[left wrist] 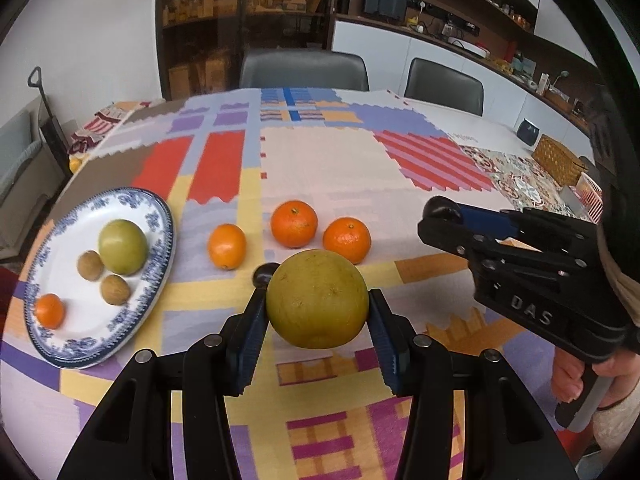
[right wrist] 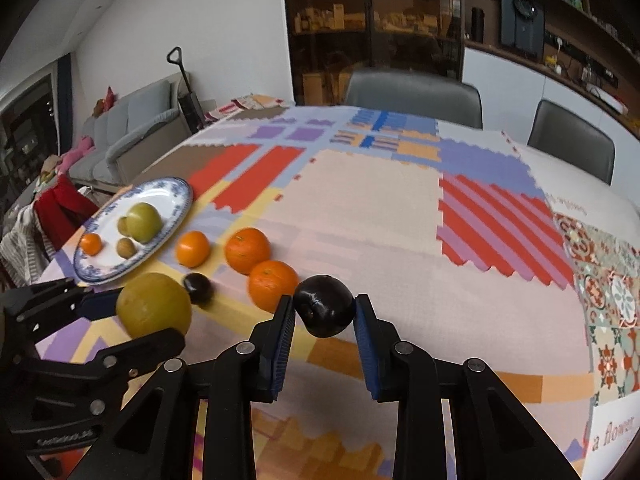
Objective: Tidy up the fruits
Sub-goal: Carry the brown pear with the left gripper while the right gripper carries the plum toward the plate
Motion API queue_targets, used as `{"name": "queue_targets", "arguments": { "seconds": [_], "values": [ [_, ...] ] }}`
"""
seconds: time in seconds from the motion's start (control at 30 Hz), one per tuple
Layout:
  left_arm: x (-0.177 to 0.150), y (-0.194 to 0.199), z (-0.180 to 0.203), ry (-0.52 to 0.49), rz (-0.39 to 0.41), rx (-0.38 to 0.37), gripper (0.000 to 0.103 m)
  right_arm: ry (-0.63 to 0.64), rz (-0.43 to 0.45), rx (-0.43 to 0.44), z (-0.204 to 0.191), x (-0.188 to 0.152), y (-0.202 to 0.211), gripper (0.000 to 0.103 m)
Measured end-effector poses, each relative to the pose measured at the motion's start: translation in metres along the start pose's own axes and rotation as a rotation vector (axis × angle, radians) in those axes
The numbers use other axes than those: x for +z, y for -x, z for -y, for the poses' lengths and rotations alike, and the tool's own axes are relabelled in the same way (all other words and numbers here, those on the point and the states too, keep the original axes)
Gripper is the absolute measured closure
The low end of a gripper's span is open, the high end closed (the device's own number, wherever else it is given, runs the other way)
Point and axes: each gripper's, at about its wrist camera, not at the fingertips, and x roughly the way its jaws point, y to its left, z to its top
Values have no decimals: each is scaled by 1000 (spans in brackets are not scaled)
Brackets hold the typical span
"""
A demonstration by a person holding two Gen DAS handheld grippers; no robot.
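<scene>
My left gripper (left wrist: pixel 318 304) is shut on a large yellow-green citrus (left wrist: pixel 317 298), held above the table; it also shows in the right wrist view (right wrist: pixel 154 305). My right gripper (right wrist: pixel 325 308) is shut on a dark plum (right wrist: pixel 324 306), seen from the left wrist view as well (left wrist: pixel 442 208). A blue-rimmed plate (left wrist: pixel 160 248) at the left holds a green fruit (left wrist: pixel 122 246), two brown kiwis (left wrist: pixel 91 265) and a small orange (left wrist: pixel 49 311). Three oranges (left wrist: pixel 294 224) lie on the cloth beside the plate. A second dark plum (right wrist: pixel 198 288) lies near them.
The table (right wrist: pixel 380 196) wears a patchwork cloth. Two grey chairs (left wrist: pixel 304 68) stand at its far side. A wicker basket (left wrist: pixel 558 158) and a dark pouch (left wrist: pixel 528 131) sit at the far right. A sofa (right wrist: pixel 128 136) stands beyond the left edge.
</scene>
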Motion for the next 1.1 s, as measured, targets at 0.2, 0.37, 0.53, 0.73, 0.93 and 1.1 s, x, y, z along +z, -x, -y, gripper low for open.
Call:
{"name": "queue_targets", "arguments": {
  "seconds": [0.2,0.37,0.53,0.73,0.93,1.1],
  "values": [
    [2,20,-11,-6,45,36,55,5,43,19,-16,3,20,72],
    [1,34,-22,-3,71,56,55,17,67,33,-33,5,29,72],
    [-1,45,-36,16,90,67,55,13,75,62,-50,8,33,72],
    [-6,59,-61,40,114,91,55,14,86,81,-70,15,35,72],
    [-9,75,-88,58,141,132,55,40,95,97,-98,25,36,72],
    [-11,84,-112,78,151,166,55,57,100,115,-121,35,31,72]
  ]
}}
